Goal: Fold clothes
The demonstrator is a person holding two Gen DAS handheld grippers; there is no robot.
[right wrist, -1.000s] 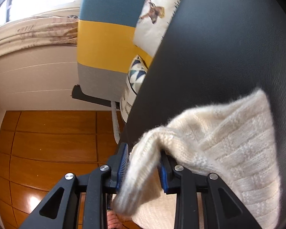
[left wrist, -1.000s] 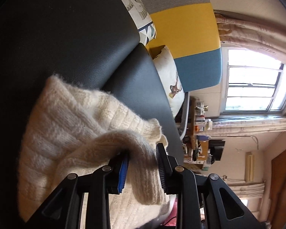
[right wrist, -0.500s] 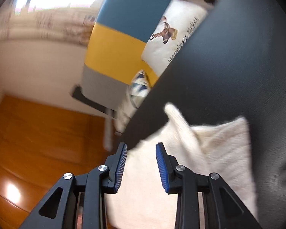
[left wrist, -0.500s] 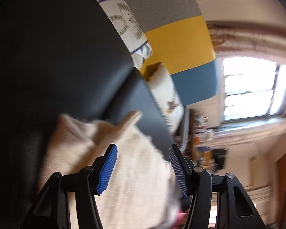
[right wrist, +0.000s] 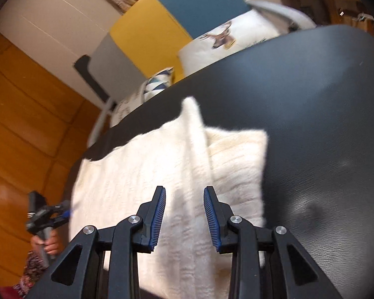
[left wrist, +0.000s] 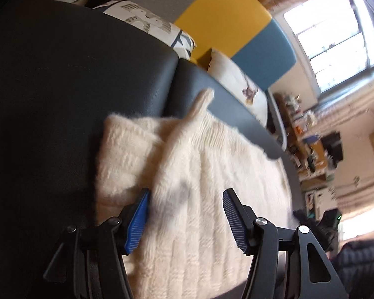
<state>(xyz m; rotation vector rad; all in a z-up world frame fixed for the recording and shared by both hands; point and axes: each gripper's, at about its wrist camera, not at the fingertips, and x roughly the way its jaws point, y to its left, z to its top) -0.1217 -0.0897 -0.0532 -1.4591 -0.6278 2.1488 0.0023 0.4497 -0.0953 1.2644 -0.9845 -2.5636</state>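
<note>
Cream knit sweater [left wrist: 199, 199] blurred, near edge cut off, perhaps folded; both grippers' fingers [left wrist: 137, 218] [right wrist: 158, 218] spread, empty.

The sweater's [left wrist: 202, 194] near end is cut off by the lower frame edge in both views. Motion blur obscures its knit texture. Shelf clutter [left wrist: 309, 137] remains too small to identify.

The black bench [right wrist: 324, 99] lies bare to the right of the sweater [right wrist: 177, 174] and up to its far edge. Beyond that edge, pillows [right wrist: 227, 39] and a headboard [right wrist: 162, 25] block the way. At its left edge, open floor [right wrist: 17, 124].
</note>
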